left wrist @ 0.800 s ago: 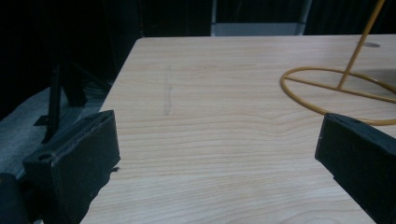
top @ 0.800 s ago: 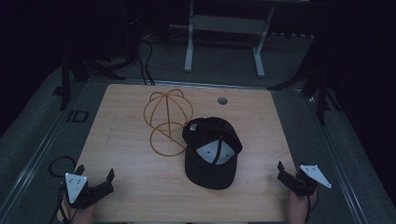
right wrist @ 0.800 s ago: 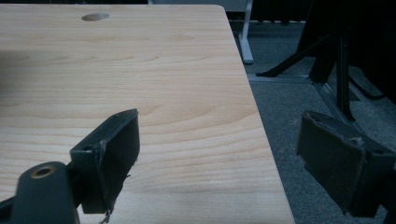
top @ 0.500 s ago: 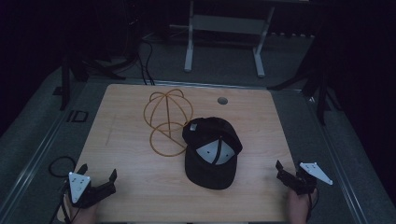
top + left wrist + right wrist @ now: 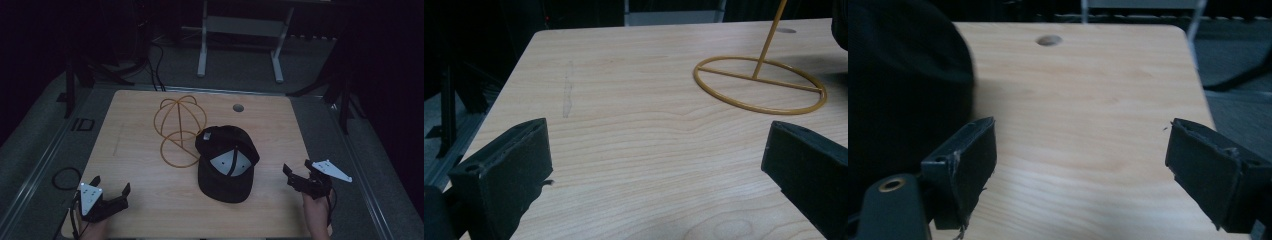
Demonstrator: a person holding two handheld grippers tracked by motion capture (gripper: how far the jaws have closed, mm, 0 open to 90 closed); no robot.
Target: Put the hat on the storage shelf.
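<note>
A black cap (image 5: 226, 162) lies crown-down in the middle of the pale wood-grain surface (image 5: 135, 130), its brim toward the bottom of the frame and a pale lining patch showing inside. I'd judge it light, soft and floppy; the stiffer brim looks the best hold. Just upper left stands a thin, rigid gold wire stand (image 5: 179, 131). The left gripper (image 5: 111, 195) and right gripper (image 5: 294, 175) both stand released, empty, at the lower corners.
</note>
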